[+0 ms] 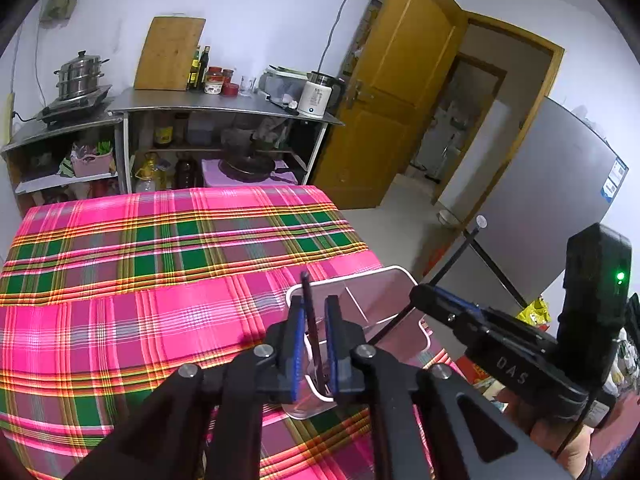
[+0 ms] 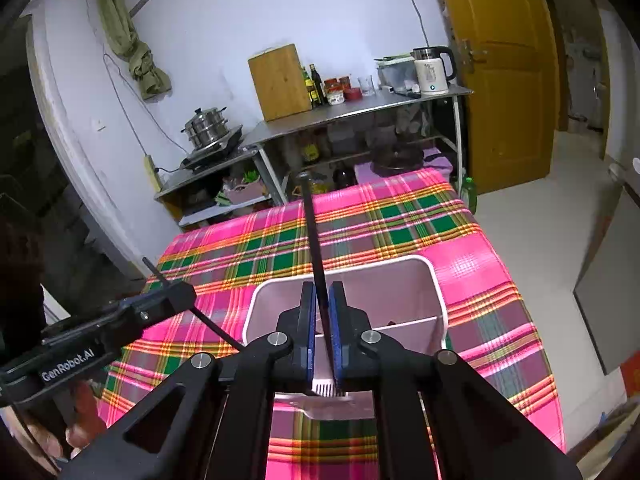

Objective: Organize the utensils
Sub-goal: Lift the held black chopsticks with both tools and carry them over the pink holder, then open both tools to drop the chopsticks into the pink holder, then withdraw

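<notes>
- Right now you have one tool in each hand, both tipped down over the table with the pink, green and yellow plaid cloth.
- The pale pink rectangular plastic utensil holder stands upright on that cloth, directly under both sets of fingers. In the left view it sits toward the table's right-hand edge. A thin inner divider splits it into compartments.
- Left gripper: the blue-padded tongs are slightly parted. A thin dark chopstick stands between them with a sliver of space on either side, its lower end down inside the holder. Which compartment it is in, you cannot tell from here.
- Right gripper: the tongs are likewise a little apart. A long dark chopstick with a rounded top runs up between the pads, lying close along the right-hand pad with a gap on the other side. Its foot drops into the holder near the slotted bottom.
- From the right wrist you see the left gripper at the left, its stick slanting toward the holder.
- From the left wrist the right gripper comes in from the right.
- Behind the table is a steel shelf unit with a wooden cutting board, a white kettle and a steel steamer pot.
</notes>
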The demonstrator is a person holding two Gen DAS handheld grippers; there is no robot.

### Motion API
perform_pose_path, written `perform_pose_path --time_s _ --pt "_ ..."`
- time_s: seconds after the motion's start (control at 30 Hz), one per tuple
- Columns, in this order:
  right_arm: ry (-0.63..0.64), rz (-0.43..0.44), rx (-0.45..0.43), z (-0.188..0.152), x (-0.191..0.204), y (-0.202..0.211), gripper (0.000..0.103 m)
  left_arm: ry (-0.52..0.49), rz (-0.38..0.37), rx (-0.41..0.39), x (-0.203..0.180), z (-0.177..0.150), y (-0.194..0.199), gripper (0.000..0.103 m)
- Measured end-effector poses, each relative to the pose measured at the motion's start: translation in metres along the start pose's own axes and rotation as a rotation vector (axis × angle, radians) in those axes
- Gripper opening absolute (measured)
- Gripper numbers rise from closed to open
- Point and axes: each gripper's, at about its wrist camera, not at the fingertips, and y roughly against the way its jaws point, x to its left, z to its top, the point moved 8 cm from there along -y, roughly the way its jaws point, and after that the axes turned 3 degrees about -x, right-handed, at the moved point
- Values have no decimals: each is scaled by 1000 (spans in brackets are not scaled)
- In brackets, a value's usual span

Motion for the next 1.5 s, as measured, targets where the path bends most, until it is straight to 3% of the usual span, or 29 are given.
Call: perform_pose_path --time_s 0.17,0.23,0.3,0.63,0.93,1.2,1.5 --pt "-1 -3 -32 1 -1 12 20 -4 -2 -29 -1 3 15 18" --pt "-4 -11 -55 3 -2 22 36 -10 0 -45 -2 3 25 19" --pt "-5 -7 -69 4 -1 31 45 -25 3 -65 -3 2 37 19" --pt "27 23 -103 -20 22 73 45 -39 32 -145 1 -16 96 19" --pt "66 46 -115 -75 51 105 45 -26 111 -191 27 -67 149 19" --pt "94 70 -99 -125 73 122 45 -14 170 -170 46 -135 181 19" --pt "120 84 -14 -179 93 117 45 23 212 -113 62 -198 192 19"
